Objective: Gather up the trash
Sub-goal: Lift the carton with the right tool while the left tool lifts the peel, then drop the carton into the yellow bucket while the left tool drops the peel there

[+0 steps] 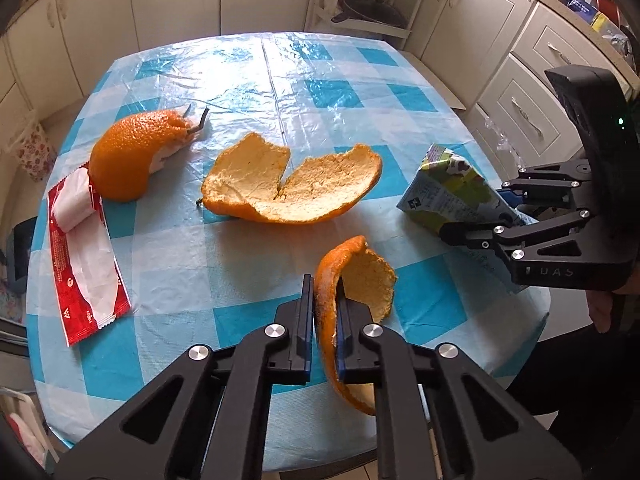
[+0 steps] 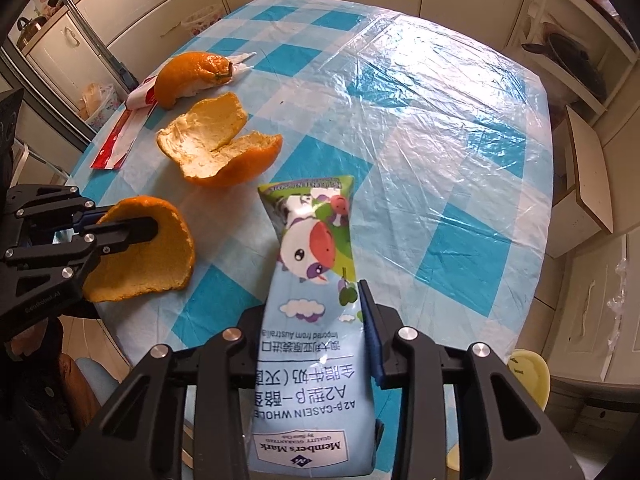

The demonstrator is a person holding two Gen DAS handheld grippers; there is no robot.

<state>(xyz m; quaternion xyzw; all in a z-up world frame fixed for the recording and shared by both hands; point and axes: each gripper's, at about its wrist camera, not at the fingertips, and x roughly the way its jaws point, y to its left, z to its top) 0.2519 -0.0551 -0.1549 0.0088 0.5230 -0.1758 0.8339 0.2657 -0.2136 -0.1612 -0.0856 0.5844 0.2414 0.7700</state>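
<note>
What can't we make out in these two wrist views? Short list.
- Milk carton: its base runs off the bottom edge in the right wrist view; the right gripper covers its near end in the left wrist view.
- Left pad of the right gripper: hidden behind the carton in the right wrist view.
- Red wrapper: print too small to read.
- Any trash bin: none in either view.

I'm reading "Member's Mark", "A2 β-CASEIN WHOLE" and "Imported from Australia", seen upside down, on the milk carton (image 2: 316, 360) I'm gripping. "DAS" is showing on my right gripper (image 1: 476, 220). The red wrapper's (image 1: 86, 256) print is staying illegible.
</note>
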